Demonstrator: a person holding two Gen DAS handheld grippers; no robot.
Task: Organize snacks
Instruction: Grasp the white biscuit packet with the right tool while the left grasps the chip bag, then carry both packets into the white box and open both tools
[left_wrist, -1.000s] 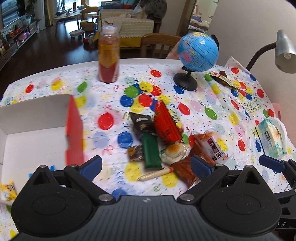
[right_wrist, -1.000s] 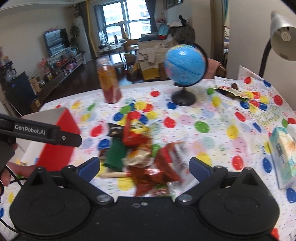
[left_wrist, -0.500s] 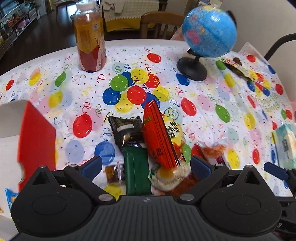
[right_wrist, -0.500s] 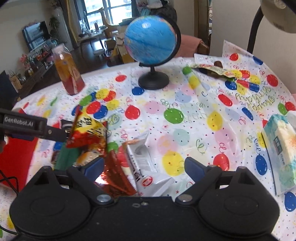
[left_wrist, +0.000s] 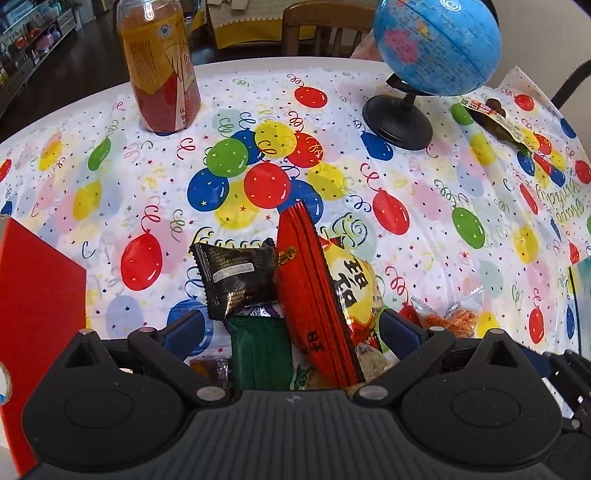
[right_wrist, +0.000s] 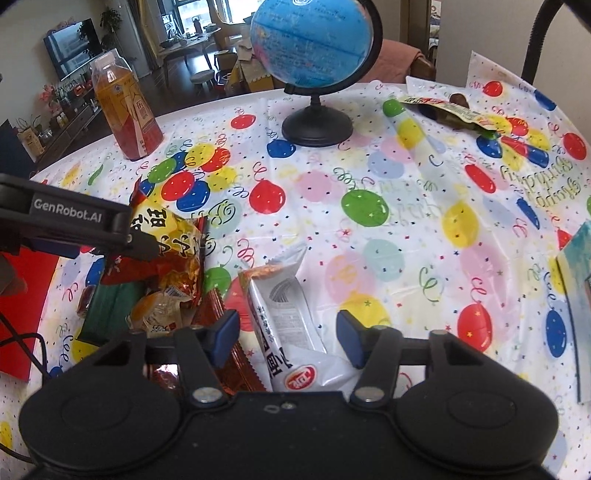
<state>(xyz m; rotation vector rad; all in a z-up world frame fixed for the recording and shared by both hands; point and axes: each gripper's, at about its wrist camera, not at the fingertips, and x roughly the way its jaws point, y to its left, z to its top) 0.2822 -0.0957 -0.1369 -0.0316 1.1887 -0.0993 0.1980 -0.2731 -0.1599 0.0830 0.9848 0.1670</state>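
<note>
The right gripper (right_wrist: 287, 338) has its jaws partly apart and they have just been closing; a white snack pack (right_wrist: 284, 325) lies between them, but the pads do not press it yet, so I think it is about to be picked up. The left gripper (left_wrist: 291, 328) has its jaws wide apart over the snack pile; the green pack (left_wrist: 258, 350) and the red and yellow bag (left_wrist: 325, 291) sit between them, with the black pack (left_wrist: 236, 277) at eleven o'clock. The red box (left_wrist: 37, 306) waits at nine o'clock, likely where snacks go. The juice bottle (left_wrist: 159, 66) stands far off at eleven o'clock; the globe (left_wrist: 436, 44) at one o'clock.
</note>
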